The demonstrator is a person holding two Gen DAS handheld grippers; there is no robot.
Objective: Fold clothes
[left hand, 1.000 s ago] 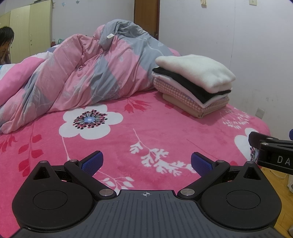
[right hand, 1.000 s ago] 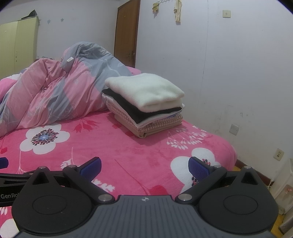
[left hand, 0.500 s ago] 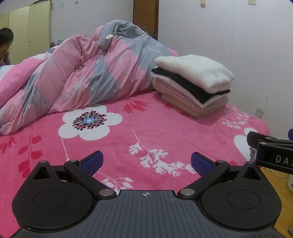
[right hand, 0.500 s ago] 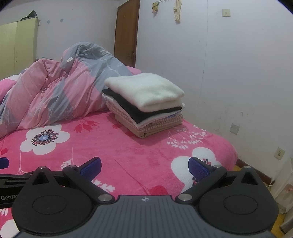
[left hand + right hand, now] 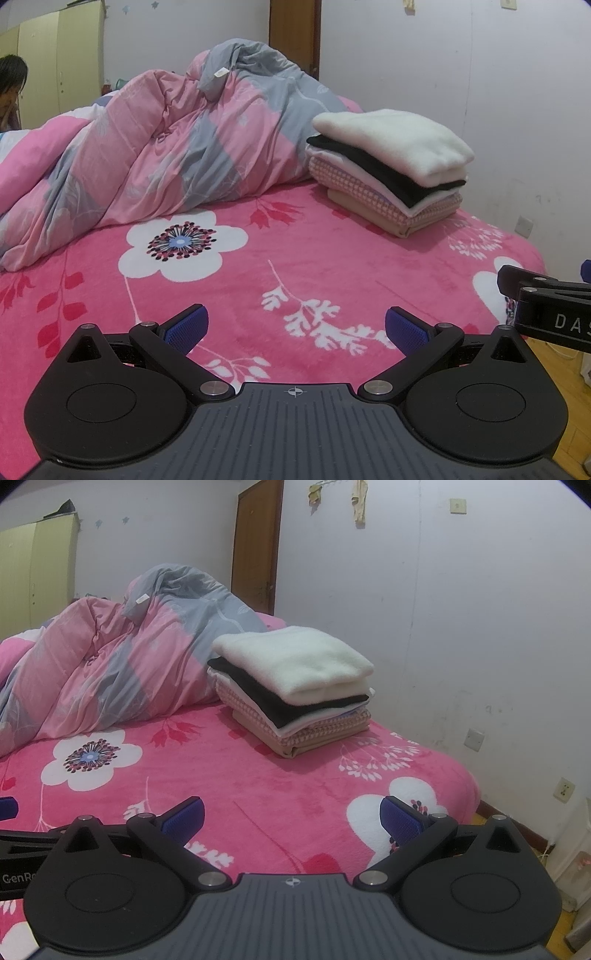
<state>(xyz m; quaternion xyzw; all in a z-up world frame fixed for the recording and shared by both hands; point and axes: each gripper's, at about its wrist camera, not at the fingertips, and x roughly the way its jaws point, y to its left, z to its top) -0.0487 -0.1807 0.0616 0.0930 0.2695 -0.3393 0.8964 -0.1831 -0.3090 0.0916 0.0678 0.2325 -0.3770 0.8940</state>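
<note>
A stack of folded clothes [image 5: 391, 166], cream on top, then black, white, pink check and tan, sits on the pink flowered bed [image 5: 258, 266] at the far right near the wall. It also shows in the right wrist view [image 5: 295, 686]. My left gripper [image 5: 295, 328] is open and empty, low over the bed's near edge. My right gripper [image 5: 291, 818] is open and empty, beside the left one, over the bed's near right part. Part of the right gripper's body [image 5: 550, 306] shows at the left view's right edge.
A rumpled pink and grey quilt [image 5: 166, 140] is heaped across the far left of the bed. A person [image 5: 11, 92] sits at the far left by yellow wardrobes [image 5: 59, 55]. A white wall [image 5: 461, 627] with sockets borders the right. Wooden floor [image 5: 517, 834] lies past the bed's right edge.
</note>
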